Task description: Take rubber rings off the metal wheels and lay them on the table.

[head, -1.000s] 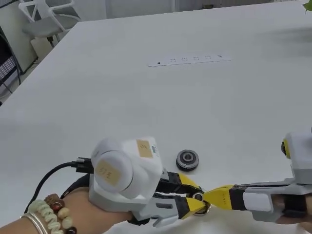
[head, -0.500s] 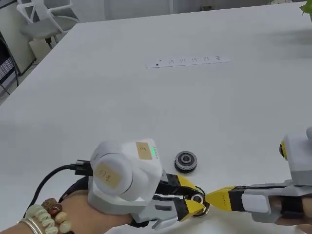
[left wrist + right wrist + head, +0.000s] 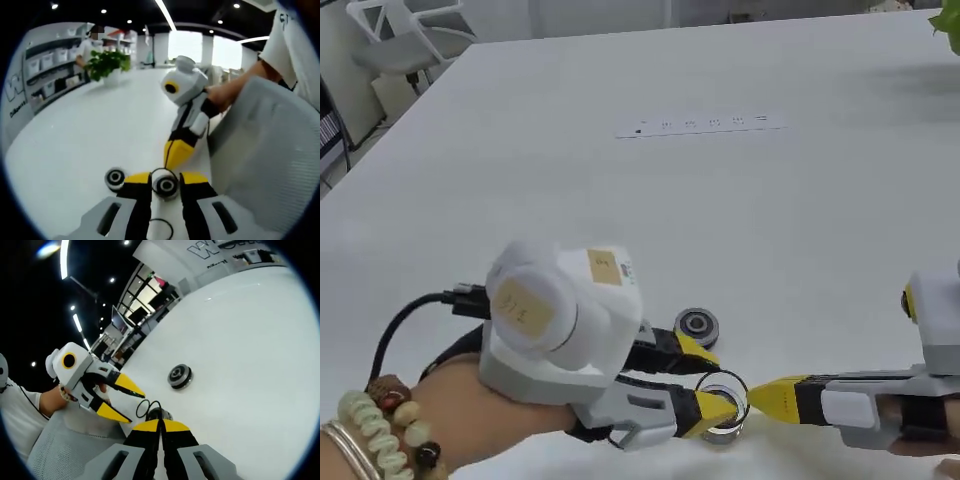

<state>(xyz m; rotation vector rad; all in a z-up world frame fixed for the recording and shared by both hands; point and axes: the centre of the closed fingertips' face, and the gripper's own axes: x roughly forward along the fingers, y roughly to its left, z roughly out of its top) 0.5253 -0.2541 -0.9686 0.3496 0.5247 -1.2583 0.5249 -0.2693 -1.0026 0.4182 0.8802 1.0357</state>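
My left gripper (image 3: 712,385) is shut on a small metal wheel (image 3: 166,186), low in the head view near the table's front edge. A thin black rubber ring (image 3: 720,373) stands up in a loop off that wheel. From the right, my right gripper (image 3: 760,398) has its yellow jaws shut on the ring (image 3: 145,405), tip to tip with the left jaws. A second metal wheel (image 3: 697,324) with its black ring on lies flat on the white table (image 3: 720,220) just beyond the grippers. A loose black ring (image 3: 160,229) lies on the table under the left jaws.
A white power strip (image 3: 700,126) lies flat across the far middle of the table. A green plant (image 3: 950,25) stands at the far right corner, and a white chair (image 3: 405,30) beyond the table's left edge. A person's wrist with bead bracelets (image 3: 380,430) is at the lower left.
The rubber ring has come up off the held wheel into a visible loop between the two grippers. The left gripper has shifted slightly left and tilted.
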